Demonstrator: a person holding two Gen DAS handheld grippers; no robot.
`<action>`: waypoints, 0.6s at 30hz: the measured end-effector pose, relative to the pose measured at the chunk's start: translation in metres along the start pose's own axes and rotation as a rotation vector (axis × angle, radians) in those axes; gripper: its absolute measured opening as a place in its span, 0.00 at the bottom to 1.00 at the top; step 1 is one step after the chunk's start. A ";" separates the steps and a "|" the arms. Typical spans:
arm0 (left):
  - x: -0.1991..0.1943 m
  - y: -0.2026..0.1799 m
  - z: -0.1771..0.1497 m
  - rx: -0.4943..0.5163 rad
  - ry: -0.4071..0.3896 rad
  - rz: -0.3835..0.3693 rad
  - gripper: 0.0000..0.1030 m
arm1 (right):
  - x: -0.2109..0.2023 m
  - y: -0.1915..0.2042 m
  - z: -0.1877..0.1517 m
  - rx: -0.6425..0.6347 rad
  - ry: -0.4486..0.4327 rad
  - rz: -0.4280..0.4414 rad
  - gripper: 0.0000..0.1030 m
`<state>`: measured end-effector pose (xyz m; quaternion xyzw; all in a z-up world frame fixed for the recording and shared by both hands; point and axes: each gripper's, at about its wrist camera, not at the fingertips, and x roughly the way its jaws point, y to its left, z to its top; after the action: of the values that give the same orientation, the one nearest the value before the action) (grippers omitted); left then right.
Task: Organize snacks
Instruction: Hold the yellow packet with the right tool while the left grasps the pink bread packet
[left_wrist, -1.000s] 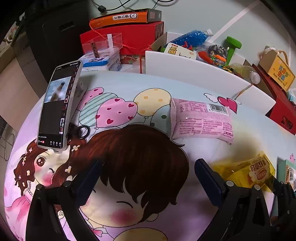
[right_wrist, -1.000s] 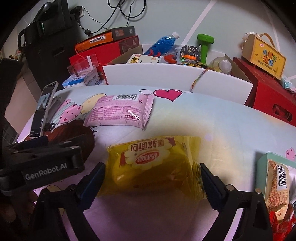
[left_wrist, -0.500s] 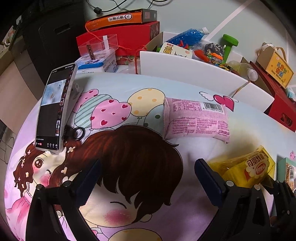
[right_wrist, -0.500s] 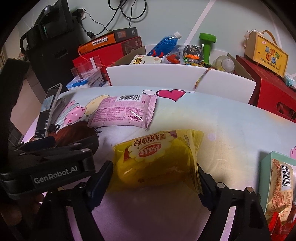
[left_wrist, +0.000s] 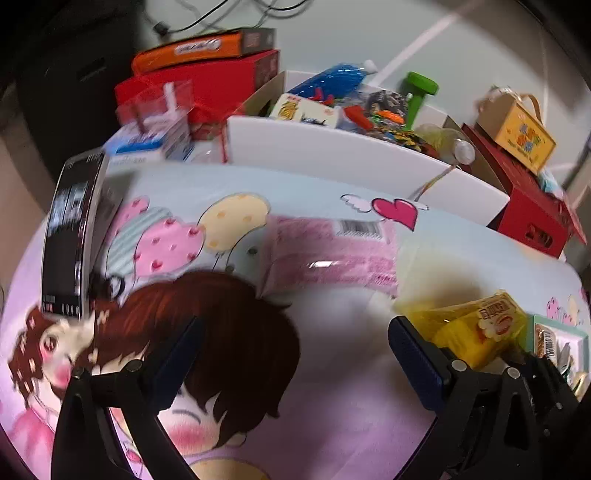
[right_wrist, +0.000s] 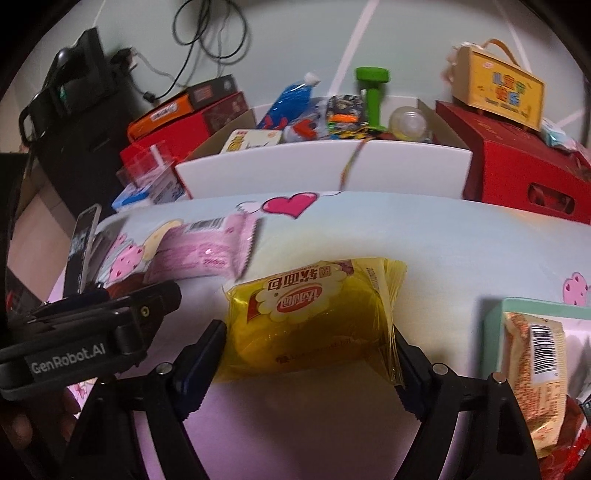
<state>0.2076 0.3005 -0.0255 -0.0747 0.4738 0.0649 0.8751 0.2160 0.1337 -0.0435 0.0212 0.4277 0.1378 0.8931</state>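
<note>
A yellow snack packet (right_wrist: 314, 317) sits between the fingers of my right gripper (right_wrist: 306, 369), which is shut on it, pads pressing both short ends. In the left wrist view the yellow packet (left_wrist: 476, 328) looks tilted up off the cartoon tablecloth. A pink snack packet (left_wrist: 332, 254) lies flat ahead of my left gripper (left_wrist: 295, 354), which is open and holds nothing. The pink packet (right_wrist: 207, 251) is left of and beyond the yellow one. At the right, a mint tray (right_wrist: 535, 306) holds an orange-patterned packet (right_wrist: 535, 365).
A phone (left_wrist: 70, 240) stands propped at the table's left. Behind the table are a white box (right_wrist: 321, 173) full of toys, red boxes (right_wrist: 517, 173) and a yellow carry box (right_wrist: 498, 88). The left gripper's body (right_wrist: 92, 332) is close beside the right one.
My right gripper's fingers have closed in onto the yellow packet and tipped it up. The left gripper has drifted right and is moving, so its view is blurred; it stays open.
</note>
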 end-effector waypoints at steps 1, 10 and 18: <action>0.001 -0.004 0.003 0.019 -0.003 0.009 0.97 | -0.001 -0.003 0.001 0.008 -0.003 -0.005 0.82; 0.018 -0.025 0.026 0.053 0.019 -0.037 0.97 | -0.006 -0.024 0.004 0.059 -0.029 -0.043 0.82; 0.040 -0.028 0.042 0.057 0.030 0.018 0.97 | -0.006 -0.027 0.003 0.069 -0.023 -0.036 0.82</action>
<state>0.2690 0.2827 -0.0340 -0.0463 0.4890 0.0581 0.8691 0.2209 0.1069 -0.0417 0.0456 0.4221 0.1066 0.8991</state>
